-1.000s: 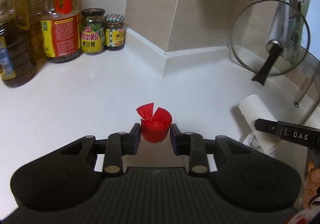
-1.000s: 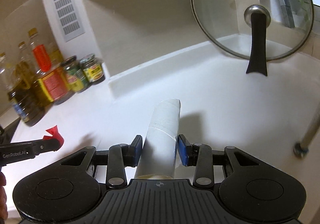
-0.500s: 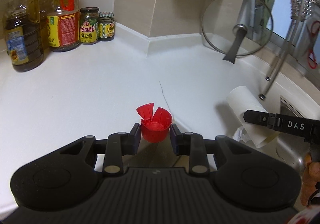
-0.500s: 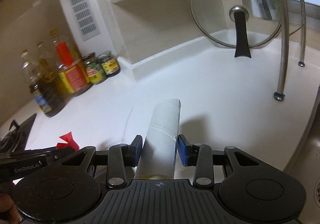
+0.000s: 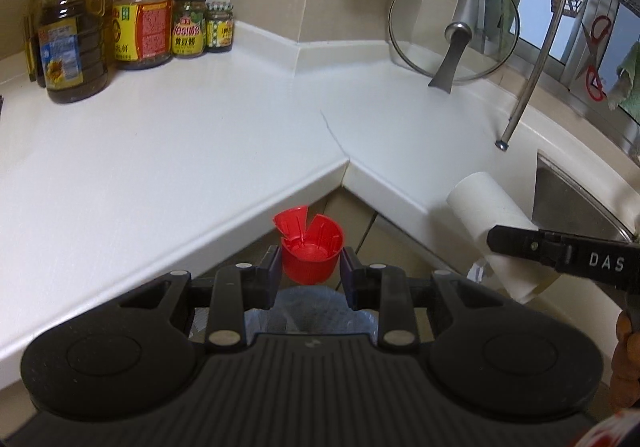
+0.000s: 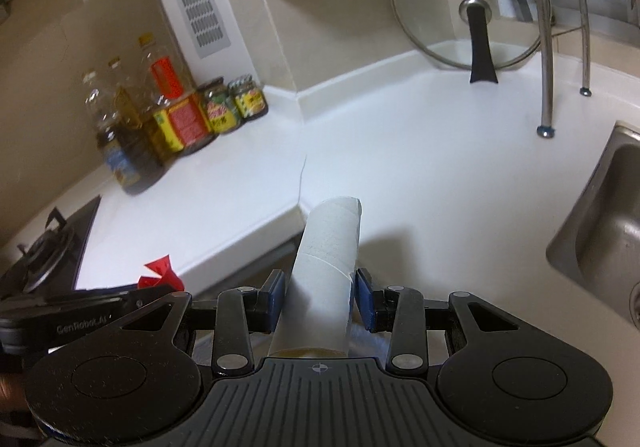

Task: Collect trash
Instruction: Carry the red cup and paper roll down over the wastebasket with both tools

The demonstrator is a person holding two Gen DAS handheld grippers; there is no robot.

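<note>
My left gripper is shut on a red plastic cap with a torn rim, held in the air past the counter's front edge. A blue-lined bin bag shows just below it. My right gripper is shut on a white cardboard paper roll, which points forward over the counter edge. The roll also shows in the left wrist view, and the red cap in the right wrist view.
White L-shaped counter with oil bottles and sauce jars at the back left. A glass pot lid leans in the corner. Steel sink at right, rack legs beside it, gas stove at left.
Both grippers have pulled back and up from the counter, carrying the red cap and the paper roll. The counter's front edge and the bin bag have come into view.
</note>
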